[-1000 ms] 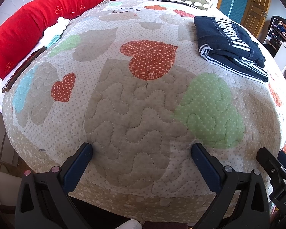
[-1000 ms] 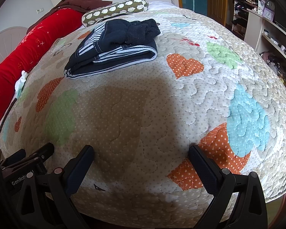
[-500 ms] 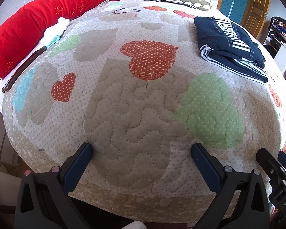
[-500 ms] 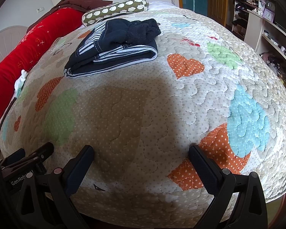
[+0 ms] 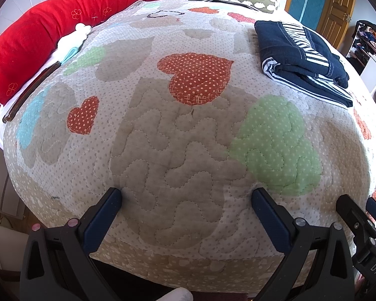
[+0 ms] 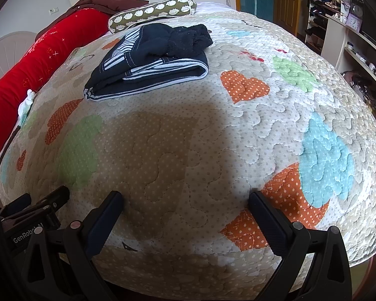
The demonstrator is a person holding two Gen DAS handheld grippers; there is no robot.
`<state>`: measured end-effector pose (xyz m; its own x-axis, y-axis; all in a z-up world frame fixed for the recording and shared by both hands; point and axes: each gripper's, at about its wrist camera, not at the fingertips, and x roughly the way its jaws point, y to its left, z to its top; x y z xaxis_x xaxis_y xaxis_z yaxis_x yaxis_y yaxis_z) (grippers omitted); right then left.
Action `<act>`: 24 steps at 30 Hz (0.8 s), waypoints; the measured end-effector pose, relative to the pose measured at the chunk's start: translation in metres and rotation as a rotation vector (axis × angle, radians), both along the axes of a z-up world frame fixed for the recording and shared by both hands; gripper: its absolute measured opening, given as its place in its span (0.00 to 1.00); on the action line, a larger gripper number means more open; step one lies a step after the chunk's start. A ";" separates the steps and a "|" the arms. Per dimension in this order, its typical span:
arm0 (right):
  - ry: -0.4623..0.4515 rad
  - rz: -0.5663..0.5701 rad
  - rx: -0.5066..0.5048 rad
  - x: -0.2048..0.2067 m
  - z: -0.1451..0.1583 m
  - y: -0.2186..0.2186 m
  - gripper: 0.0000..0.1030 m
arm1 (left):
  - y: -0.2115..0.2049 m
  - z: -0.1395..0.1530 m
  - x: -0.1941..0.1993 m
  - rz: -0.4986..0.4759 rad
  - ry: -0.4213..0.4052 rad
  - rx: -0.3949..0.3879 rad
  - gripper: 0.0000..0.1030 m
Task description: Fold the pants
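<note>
Above the quilt [image 5: 178,150], both grippers' jaws gape empty

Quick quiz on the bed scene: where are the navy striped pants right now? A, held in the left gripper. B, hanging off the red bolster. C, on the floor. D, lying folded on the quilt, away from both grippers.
D: the pants lie in a folded bundle on the quilt, far from the open left gripper and open right gripper.
</note>
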<state>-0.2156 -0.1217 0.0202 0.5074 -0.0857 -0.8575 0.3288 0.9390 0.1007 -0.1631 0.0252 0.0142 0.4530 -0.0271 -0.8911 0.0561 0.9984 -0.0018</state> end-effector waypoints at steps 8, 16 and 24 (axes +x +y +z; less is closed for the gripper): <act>0.001 0.001 -0.007 0.001 0.000 0.002 1.00 | 0.001 0.000 0.001 0.000 0.012 -0.005 1.00; -0.001 0.002 -0.012 0.001 0.000 0.002 1.00 | 0.000 -0.001 -0.002 0.003 0.001 -0.004 1.00; -0.002 0.004 -0.014 0.001 0.000 0.004 1.00 | 0.001 -0.001 -0.004 0.002 -0.001 -0.006 1.00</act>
